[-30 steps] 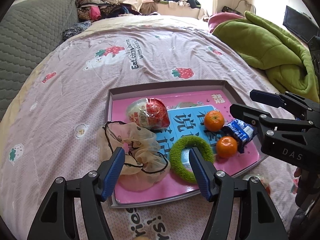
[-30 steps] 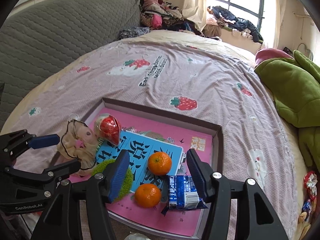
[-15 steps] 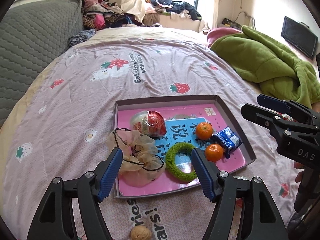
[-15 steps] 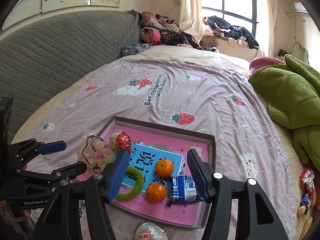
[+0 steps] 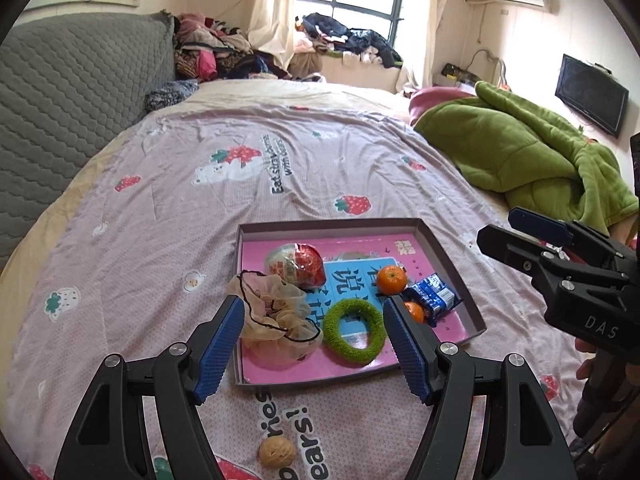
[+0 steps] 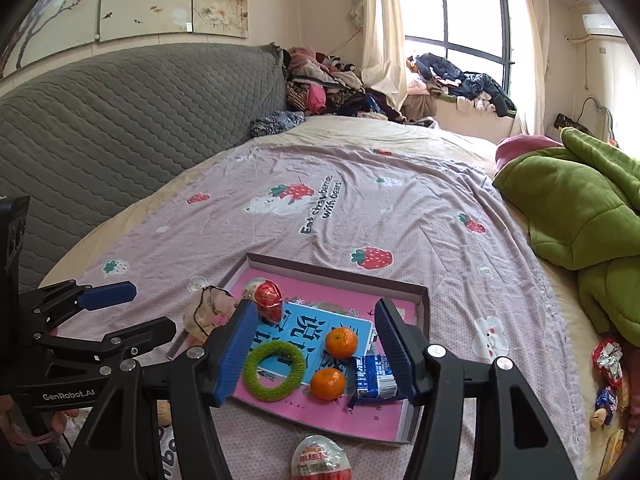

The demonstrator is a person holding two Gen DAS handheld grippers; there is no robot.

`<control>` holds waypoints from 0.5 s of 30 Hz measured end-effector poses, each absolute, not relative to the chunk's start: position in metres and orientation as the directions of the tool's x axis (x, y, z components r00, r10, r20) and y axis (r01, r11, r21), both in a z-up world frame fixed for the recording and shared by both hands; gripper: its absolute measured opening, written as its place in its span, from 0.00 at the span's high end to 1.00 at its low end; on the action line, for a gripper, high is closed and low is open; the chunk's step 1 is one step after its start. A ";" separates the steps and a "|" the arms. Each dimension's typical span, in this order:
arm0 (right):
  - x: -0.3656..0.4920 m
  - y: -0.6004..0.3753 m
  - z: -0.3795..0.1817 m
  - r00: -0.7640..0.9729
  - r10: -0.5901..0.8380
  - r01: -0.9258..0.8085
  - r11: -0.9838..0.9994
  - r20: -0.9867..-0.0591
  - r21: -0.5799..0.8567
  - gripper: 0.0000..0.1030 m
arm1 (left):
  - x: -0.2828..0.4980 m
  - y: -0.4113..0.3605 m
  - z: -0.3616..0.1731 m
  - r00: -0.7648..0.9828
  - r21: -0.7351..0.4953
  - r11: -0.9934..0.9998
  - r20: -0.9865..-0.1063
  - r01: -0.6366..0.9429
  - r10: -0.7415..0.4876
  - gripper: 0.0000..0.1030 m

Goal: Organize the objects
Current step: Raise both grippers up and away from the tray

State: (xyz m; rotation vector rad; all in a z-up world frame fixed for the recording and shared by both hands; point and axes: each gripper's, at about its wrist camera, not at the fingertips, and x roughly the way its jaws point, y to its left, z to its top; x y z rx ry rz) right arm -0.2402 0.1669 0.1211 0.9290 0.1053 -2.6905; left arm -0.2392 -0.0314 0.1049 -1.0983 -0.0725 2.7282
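tray (image 5: 448, 256) on bed (image 5: 168, 216) | ring (image 5: 354, 332) in tray | walnut (image 5: 277, 453) before tray

1. The left camera looks down from above the bed, a little back from the shallow pink cardboard tray (image 5: 452, 260).
2. The right camera sees that same tray (image 6: 424, 300) from its other side.

Bed (image 5: 160, 208): tray (image 5: 452, 264), walnut (image 5: 277, 453), green blanket (image 5: 532, 152), wrapped egg (image 6: 320, 460).
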 end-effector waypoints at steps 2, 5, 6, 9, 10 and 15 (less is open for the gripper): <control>-0.236 0.165 0.123 -0.753 -0.250 0.297 -0.954 -0.608 0.025 0.41 | -0.234 -0.033 0.108 -0.712 -0.115 -0.980 -0.674 -0.164 0.198 0.29; -0.230 0.164 0.125 -0.756 -0.254 0.301 -0.953 -0.603 0.024 0.41 | -0.228 -0.035 0.111 -0.718 -0.123 -0.979 -0.666 -0.160 0.201 0.29; -0.227 0.163 0.126 -0.758 -0.255 0.301 -0.953 -0.600 0.024 0.41 | -0.226 -0.036 0.112 -0.719 -0.126 -0.979 -0.664 -0.160 0.203 0.29; -0.220 0.163 0.127 -0.761 -0.257 0.305 -0.952 -0.595 0.021 0.41 | -0.221 -0.038 0.115 -0.726 -0.127 -0.979 -0.657 -0.160 0.204 0.28; -0.217 0.162 0.128 -0.764 -0.254 0.304 -0.953 -0.593 0.017 0.41 | -0.218 -0.039 0.117 -0.730 -0.127 -0.979 -0.653 -0.158 0.203 0.28; -0.203 0.161 0.133 -0.782 -0.246 0.301 -0.954 -0.572 -0.001 0.41 | -0.205 -0.044 0.121 -0.745 -0.130 -0.980 -0.637 -0.150 0.199 0.28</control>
